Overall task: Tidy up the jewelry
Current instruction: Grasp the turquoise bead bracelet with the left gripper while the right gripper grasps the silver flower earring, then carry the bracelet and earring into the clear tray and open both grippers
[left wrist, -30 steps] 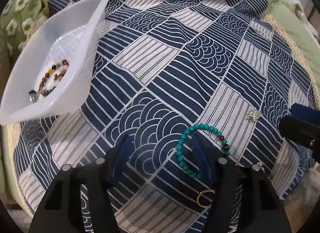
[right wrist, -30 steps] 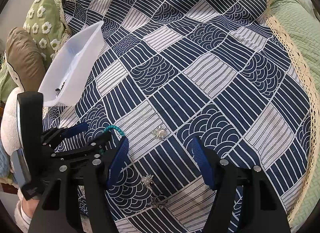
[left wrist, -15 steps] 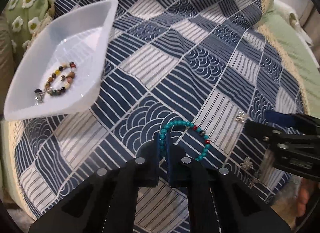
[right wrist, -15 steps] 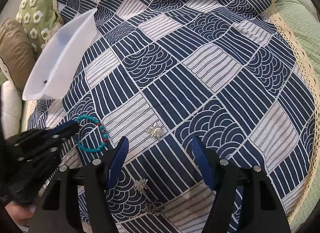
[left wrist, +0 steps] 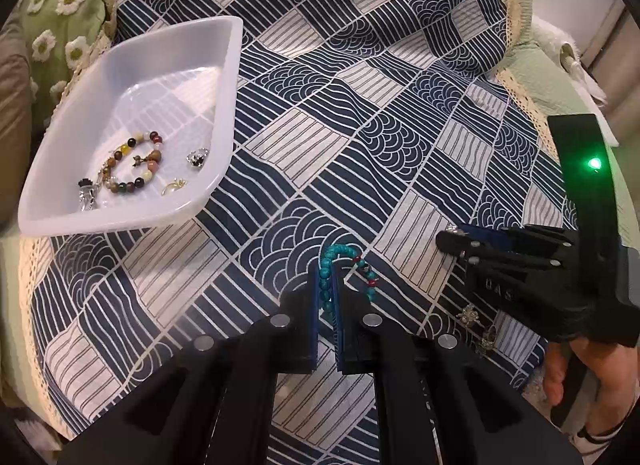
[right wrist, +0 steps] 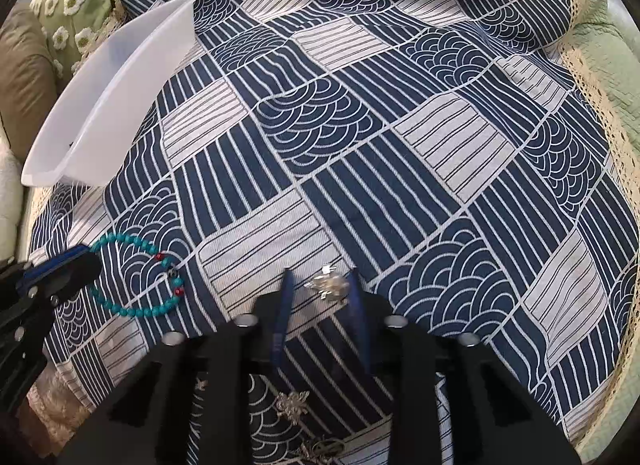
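Note:
My left gripper (left wrist: 326, 279) is shut on a turquoise bead bracelet (left wrist: 342, 252), one side of the loop pinched between its pads and the rest hanging over the cloth. The right wrist view shows the same bracelet (right wrist: 132, 242) at the left gripper's (right wrist: 82, 261) tip. My right gripper (right wrist: 320, 285) points down over a silver charm (right wrist: 330, 285). Its jaws are closing around the charm, the right pad touching it and the left pad still apart. The white tray (left wrist: 226, 105) at the left holds a mixed-colour bead bracelet (left wrist: 136, 165), a silver ring (left wrist: 198, 155) and small charms.
Two more silver charms (right wrist: 294, 405) (right wrist: 324, 445) lie on the blue patterned cloth (right wrist: 360, 125) under the right gripper. A green daisy pillow (left wrist: 60, 5) sits behind the tray. A green quilt (right wrist: 608, 65) borders the cloth on the right. A person's hand (left wrist: 592, 377) holds the right gripper.
My left gripper shut on the turquoise bracelet and rose with it. My right gripper came down over the silver charm and its jaws narrowed around it.

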Available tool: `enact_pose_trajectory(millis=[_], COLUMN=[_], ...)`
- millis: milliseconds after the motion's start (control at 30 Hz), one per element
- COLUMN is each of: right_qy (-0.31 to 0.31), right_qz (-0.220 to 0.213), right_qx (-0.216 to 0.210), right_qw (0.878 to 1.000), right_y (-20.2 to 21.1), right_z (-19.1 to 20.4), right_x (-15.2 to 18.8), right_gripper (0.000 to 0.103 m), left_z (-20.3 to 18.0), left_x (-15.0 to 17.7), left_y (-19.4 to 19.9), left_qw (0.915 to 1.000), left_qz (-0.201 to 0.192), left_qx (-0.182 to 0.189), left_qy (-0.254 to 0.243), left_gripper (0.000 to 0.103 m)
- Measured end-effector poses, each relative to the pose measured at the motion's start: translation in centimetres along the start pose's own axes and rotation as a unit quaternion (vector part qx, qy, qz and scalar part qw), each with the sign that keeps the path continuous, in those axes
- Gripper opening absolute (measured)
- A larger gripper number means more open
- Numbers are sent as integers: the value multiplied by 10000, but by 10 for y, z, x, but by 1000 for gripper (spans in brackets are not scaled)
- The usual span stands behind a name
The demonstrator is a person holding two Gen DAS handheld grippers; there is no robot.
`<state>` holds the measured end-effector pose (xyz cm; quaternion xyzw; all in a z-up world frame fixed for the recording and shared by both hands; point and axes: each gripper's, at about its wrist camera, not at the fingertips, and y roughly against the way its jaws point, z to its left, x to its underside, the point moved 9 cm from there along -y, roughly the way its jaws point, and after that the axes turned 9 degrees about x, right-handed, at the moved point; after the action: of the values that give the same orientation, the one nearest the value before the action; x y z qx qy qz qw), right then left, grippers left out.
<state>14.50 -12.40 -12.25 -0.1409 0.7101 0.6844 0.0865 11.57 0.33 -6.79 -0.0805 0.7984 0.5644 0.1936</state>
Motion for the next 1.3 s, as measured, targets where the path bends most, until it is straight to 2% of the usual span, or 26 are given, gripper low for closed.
enact_pose_trajectory(millis=[167, 333, 533, 633, 733, 867, 1033, 1133, 1300], right_qy=[-99, -130, 112, 418, 710, 1031, 1358, 1541, 1757], right_qz=[-57, -371, -929, -1138, -1218, -1266, -1110, -958, -795], right_qx=[-114, -413, -700, -758, -761, -805, -914, -848, -811], right_qw=[9999, 9984, 9931, 9897, 9871, 9833, 9802, 9797, 9779], right_y=[6, 36, 92, 113, 116, 109, 86, 63, 35], right_z=[-1, 4, 30, 57, 86, 122, 172, 196, 219], right_x=[0, -5, -28, -44, -66, -94, -121, -128, -131], right_gripper=[22, 22, 22, 22, 22, 22, 22, 22, 22], left_z=[-2, -12, -18, 3, 25, 60, 105, 127, 154], left_x=[-1, -8, -44, -70, -91, -112, -132, -137, -138], left_y=[3, 23, 84, 106, 111, 102, 78, 62, 32], left_qw=[10000, 9993, 9947, 9933, 9925, 9936, 9949, 9956, 9966], left_qz=[-34, -268, -866, -1094, -1190, -1100, -945, -897, -727], left_qx=[50, 205, 408, 253, 67, -197, -351, -135, -227], left_qy=[-31, -145, -376, -257, -261, -160, 101, 238, 305], left_gripper=[6, 6, 6, 6, 6, 6, 6, 6, 6])
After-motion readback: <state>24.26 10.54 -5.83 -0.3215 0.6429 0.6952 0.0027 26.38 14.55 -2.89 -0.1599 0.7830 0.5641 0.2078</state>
